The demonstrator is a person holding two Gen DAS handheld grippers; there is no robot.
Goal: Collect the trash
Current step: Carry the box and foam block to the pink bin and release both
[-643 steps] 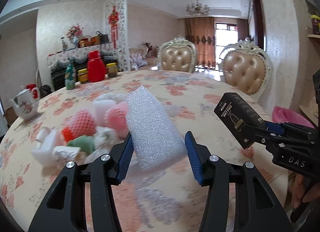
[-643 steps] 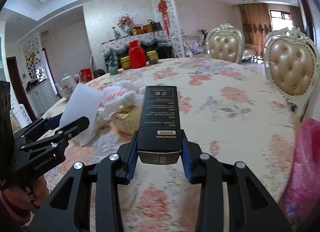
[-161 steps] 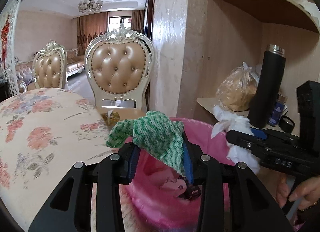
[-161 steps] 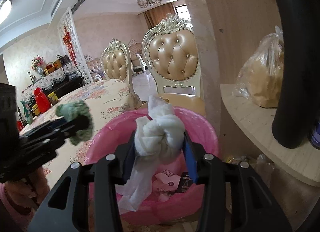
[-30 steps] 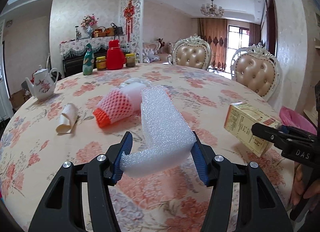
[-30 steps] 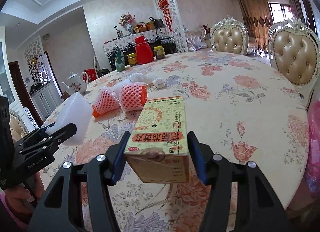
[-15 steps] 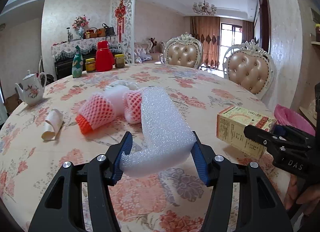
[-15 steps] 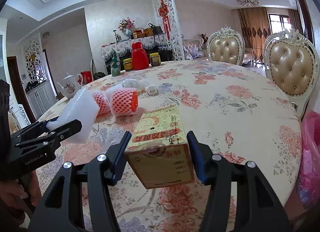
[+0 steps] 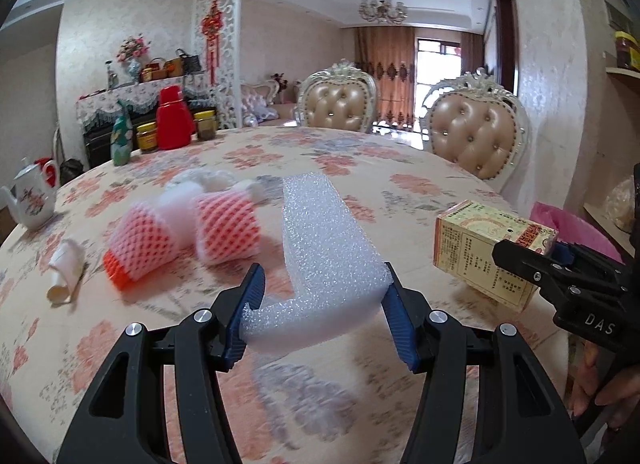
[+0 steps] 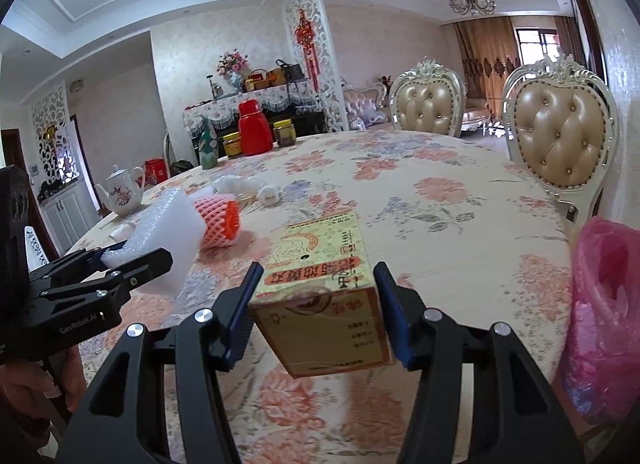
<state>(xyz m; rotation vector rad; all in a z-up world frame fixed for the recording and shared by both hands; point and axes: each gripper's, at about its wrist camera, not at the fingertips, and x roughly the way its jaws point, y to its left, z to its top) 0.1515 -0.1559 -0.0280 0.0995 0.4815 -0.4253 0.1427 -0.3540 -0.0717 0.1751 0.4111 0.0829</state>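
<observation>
My left gripper (image 9: 322, 314) is shut on a white foam block (image 9: 326, 248), lifted above the floral table (image 9: 400, 168). The same foam block (image 10: 168, 228) shows at the left of the right wrist view, in the left gripper (image 10: 132, 260). My right gripper (image 10: 316, 310) is shut on a yellow cardboard box (image 10: 326, 284), which also appears at the right of the left wrist view as the box (image 9: 480, 248) in the right gripper (image 9: 532, 260). On the table lie two pink foam fruit nets (image 9: 180, 232), a rolled paper scrap (image 9: 66, 272) and white crumpled tissue (image 9: 208, 180).
A pink-lined trash bin (image 10: 604, 304) stands off the table's right edge. Two padded chairs (image 9: 476, 136) stand behind the table. A teapot (image 9: 30, 200), a red flask (image 9: 174, 120), a green bottle and jars sit at the far left of the table.
Both grippers have shifted to the right across the table with their loads; the fruit nets and teapot have slid left in view, and the pink bin has come further into the right wrist view.
</observation>
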